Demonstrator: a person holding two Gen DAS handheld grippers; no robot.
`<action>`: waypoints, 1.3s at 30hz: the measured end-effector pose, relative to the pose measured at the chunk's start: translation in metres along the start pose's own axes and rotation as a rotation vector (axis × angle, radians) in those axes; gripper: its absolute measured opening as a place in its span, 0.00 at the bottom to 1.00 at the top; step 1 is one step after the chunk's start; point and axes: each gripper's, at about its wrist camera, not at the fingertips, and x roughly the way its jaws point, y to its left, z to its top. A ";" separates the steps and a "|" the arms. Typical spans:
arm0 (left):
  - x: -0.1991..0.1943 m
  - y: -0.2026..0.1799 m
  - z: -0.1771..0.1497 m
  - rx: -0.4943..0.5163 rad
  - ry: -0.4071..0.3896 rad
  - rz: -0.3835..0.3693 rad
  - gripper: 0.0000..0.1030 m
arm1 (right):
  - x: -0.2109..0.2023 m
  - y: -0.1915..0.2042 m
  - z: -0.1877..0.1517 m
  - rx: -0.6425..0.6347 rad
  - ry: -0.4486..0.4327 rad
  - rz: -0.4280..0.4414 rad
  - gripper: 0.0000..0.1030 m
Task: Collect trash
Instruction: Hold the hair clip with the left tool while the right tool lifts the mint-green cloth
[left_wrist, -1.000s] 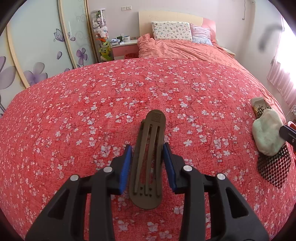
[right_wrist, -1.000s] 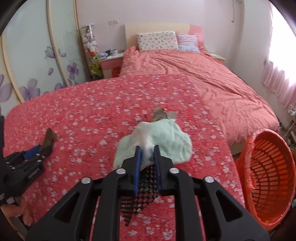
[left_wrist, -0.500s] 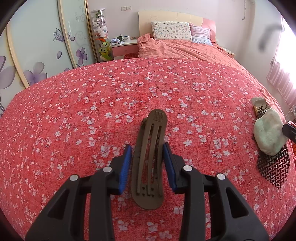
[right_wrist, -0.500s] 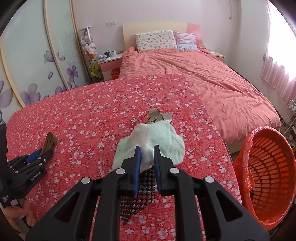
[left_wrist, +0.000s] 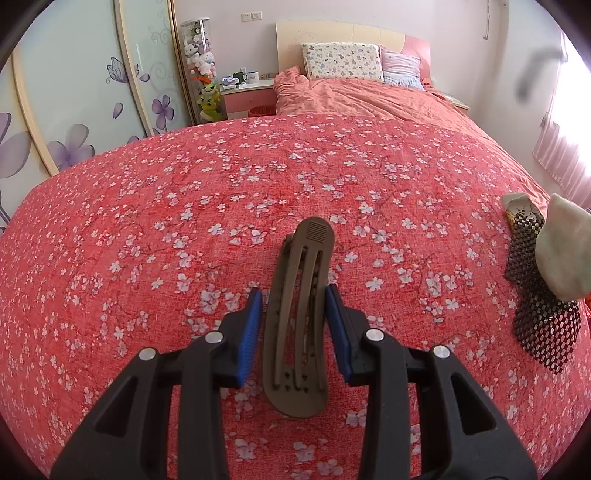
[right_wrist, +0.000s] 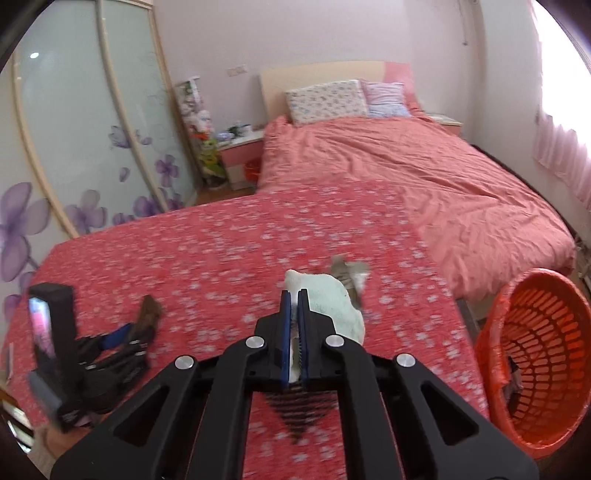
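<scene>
A brown hair clip (left_wrist: 299, 325) sits lengthwise between the blue pads of my left gripper (left_wrist: 295, 295), which is shut on it just above the red flowered cover (left_wrist: 184, 206). My right gripper (right_wrist: 293, 295) is shut on a pale green cloth (right_wrist: 332, 299), raised off the cover. That cloth (left_wrist: 565, 251) hangs at the right edge of the left wrist view. Under it a black mesh piece (left_wrist: 539, 314) lies on the cover, with a crumpled wrapper (left_wrist: 517, 206) beyond it. From the right wrist view, the left gripper (right_wrist: 129, 330) and the clip (right_wrist: 147, 314) are at the lower left.
An orange plastic basket (right_wrist: 535, 362) stands on the floor off the cover's right edge. A bed with a pink quilt (right_wrist: 443, 177) and pillows lies beyond. Sliding doors with purple flowers (right_wrist: 74, 147) and a bedside table (right_wrist: 240, 155) are on the left.
My right gripper has pinched tighter on the green cloth and risen with it, uncovering more of the black mesh. The left gripper and the clip have not moved.
</scene>
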 end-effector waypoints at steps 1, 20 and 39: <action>0.000 0.001 0.000 0.000 -0.001 0.000 0.35 | 0.000 0.004 -0.002 -0.002 0.009 0.029 0.04; -0.015 0.024 -0.022 0.013 0.007 -0.039 0.40 | 0.046 0.042 -0.063 -0.134 0.156 0.024 0.50; -0.017 0.027 -0.020 0.017 -0.005 -0.073 0.32 | 0.051 0.047 -0.063 -0.143 0.168 0.073 0.10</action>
